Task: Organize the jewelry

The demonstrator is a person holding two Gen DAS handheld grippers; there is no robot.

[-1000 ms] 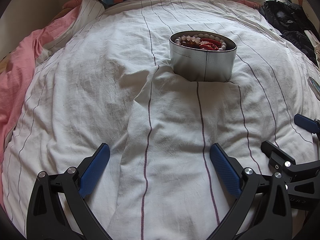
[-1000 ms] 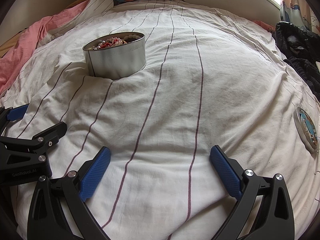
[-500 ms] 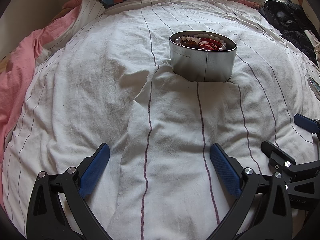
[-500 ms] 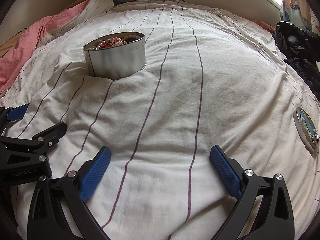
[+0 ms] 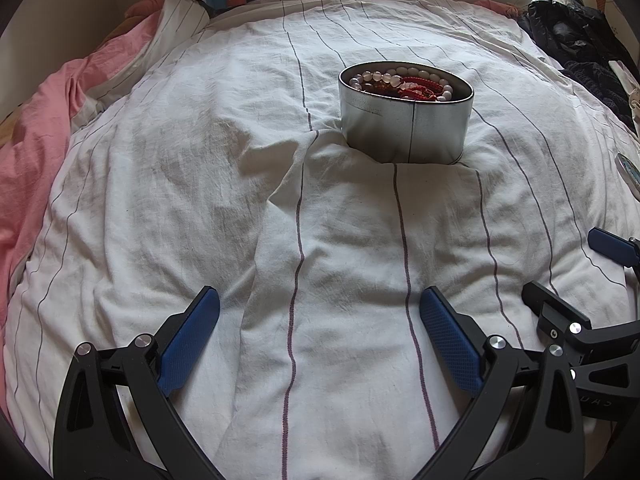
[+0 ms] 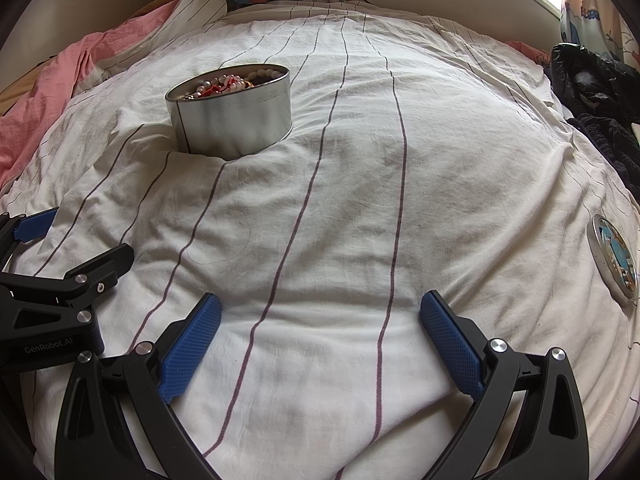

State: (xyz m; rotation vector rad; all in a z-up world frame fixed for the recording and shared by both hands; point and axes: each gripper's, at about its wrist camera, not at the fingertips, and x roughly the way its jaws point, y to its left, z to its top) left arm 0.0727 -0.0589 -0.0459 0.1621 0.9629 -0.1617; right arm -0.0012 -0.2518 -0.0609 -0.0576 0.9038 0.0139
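Jewelry tin sits beyond both empty, wide-spread tongs.

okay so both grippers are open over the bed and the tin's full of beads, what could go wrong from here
1. The metal tin sits sunk in a soft fold of the striped duvet, so a sideways push or one-sided grip might tip it and spill the beaded bracelets.
2. The lid lies flat far to the right near the bed's edge; a nudge from the right gripper may slide it off.
3. The left gripper is close beside the right; they could collide.
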